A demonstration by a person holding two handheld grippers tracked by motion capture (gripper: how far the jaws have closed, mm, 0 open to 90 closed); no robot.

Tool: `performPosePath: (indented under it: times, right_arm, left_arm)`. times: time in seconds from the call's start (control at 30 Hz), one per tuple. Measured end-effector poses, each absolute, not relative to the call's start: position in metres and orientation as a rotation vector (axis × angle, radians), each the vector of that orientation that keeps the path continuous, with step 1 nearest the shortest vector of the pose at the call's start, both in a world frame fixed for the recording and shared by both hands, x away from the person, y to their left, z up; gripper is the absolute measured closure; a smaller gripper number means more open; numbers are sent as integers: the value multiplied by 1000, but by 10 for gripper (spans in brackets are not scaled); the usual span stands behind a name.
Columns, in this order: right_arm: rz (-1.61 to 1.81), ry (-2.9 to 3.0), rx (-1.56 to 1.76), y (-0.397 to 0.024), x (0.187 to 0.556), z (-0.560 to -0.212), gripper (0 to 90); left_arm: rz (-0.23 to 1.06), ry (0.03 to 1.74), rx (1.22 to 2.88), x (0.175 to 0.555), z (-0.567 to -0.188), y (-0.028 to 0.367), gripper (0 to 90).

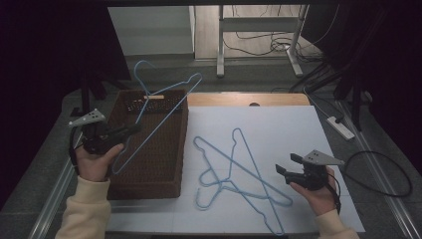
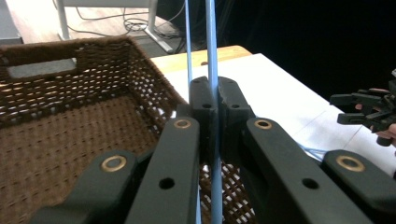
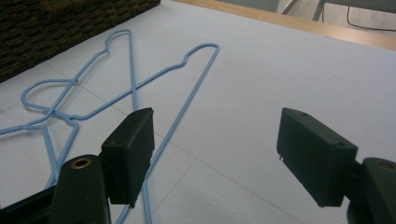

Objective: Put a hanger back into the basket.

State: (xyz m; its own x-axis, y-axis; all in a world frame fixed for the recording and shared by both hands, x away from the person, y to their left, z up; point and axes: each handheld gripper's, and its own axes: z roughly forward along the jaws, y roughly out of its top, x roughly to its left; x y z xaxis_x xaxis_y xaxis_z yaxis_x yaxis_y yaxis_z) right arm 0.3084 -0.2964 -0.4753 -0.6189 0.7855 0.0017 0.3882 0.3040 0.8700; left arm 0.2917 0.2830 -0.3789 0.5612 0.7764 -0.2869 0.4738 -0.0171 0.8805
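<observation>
One hanger over the basket, two to go

My left claw [image 1: 133, 128] is clamped on a blue wire hanger [image 1: 164, 107] held above the wicker basket [image 1: 149, 174]; my right claw [image 1: 287, 165] stands apart near two hangers [image 1: 239, 172] lying crossed on the tabletop [image 1: 278, 124].

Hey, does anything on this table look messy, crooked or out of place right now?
Two blue wire hangers lie crossed and tangled on the white table sheet. A third blue wire hanger, pinched in the left gripper, hangs tilted over the brown wicker basket, its hook poking past the far rim.
</observation>
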Motion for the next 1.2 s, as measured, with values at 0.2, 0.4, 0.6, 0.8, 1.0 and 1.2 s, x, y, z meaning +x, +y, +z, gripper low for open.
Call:
performPosePath:
  times: [0.2, 0.4, 0.6, 0.8, 1.0, 1.2]
  right_arm:
    - [1249, 2147, 1050, -297, 309, -476, 279]
    - [1247, 2147, 1052, -297, 308, -476, 278]
    - [1240, 2150, 1048, -297, 308, -476, 279]
    - [1232, 2150, 1046, -297, 308, -477, 280]
    - [1234, 2148, 1049, -297, 308, -476, 281]
    - [1239, 2150, 1046, -297, 308, -476, 282]
  left_arm:
    - [353, 1077, 1662, 288, -382, 298, 864]
    - [385, 1097, 1682, 286, -384, 305, 865]
    - [393, 1101, 1711, 288, -391, 312, 864]
    - [380, 1135, 1709, 291, -398, 319, 865]
    - [369, 1158, 1731, 293, -404, 323, 864]
    - [365, 1202, 1781, 297, -411, 326, 864]
